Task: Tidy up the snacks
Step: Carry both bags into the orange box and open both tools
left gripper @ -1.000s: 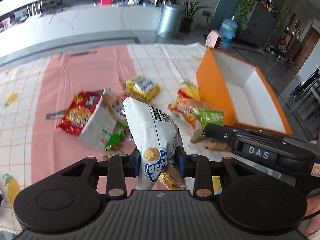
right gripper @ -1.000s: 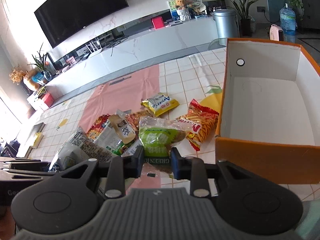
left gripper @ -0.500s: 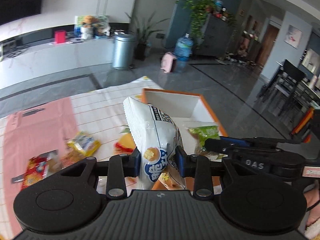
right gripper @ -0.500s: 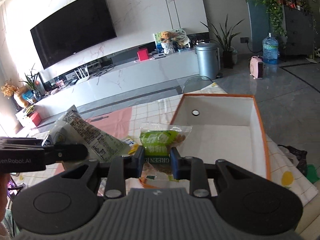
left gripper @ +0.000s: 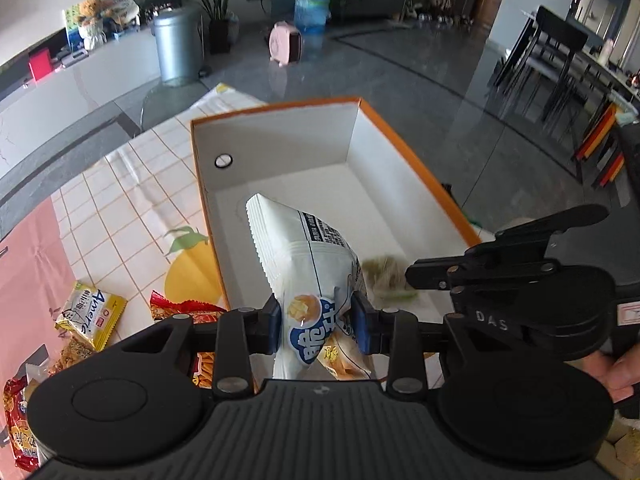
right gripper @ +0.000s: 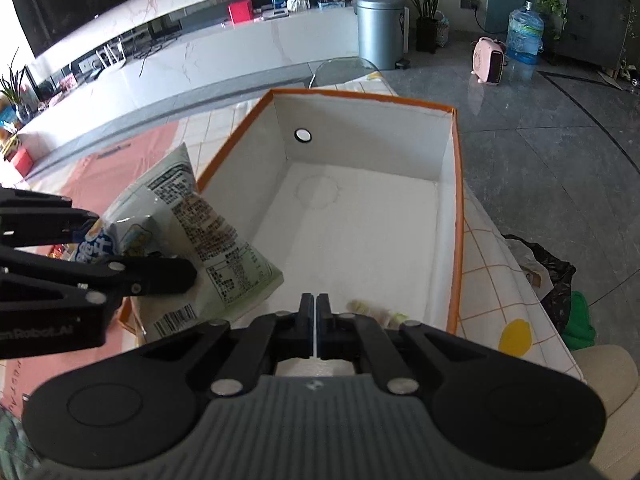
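My left gripper [left gripper: 318,320] is shut on a white chip bag [left gripper: 308,256] with blue lettering, held upright over the near end of the orange box [left gripper: 280,140]. The box has white inside walls. In the right wrist view the same white bag [right gripper: 208,240] hangs at the box's left rim [right gripper: 236,152]. My right gripper [right gripper: 316,320] is over the box's near end, its jaws closing fully together with nothing between them. A blurred green snack pack [right gripper: 384,312] is in the box just past its tips. It also shows in the left wrist view as a green smear, the green pack [left gripper: 386,278].
Left of the box, a yellow packet [left gripper: 90,314] and red packets [left gripper: 180,310] lie on the checked tablecloth [left gripper: 132,184]. The table ends just right of the box, above a dark floor with a black bag [right gripper: 548,264]. A person's fingers [left gripper: 616,368] hold the right tool.
Both grippers swung from the snack pile to above the orange box. The green pack has left the right gripper, whose jaws have come together. The left still holds the white bag.
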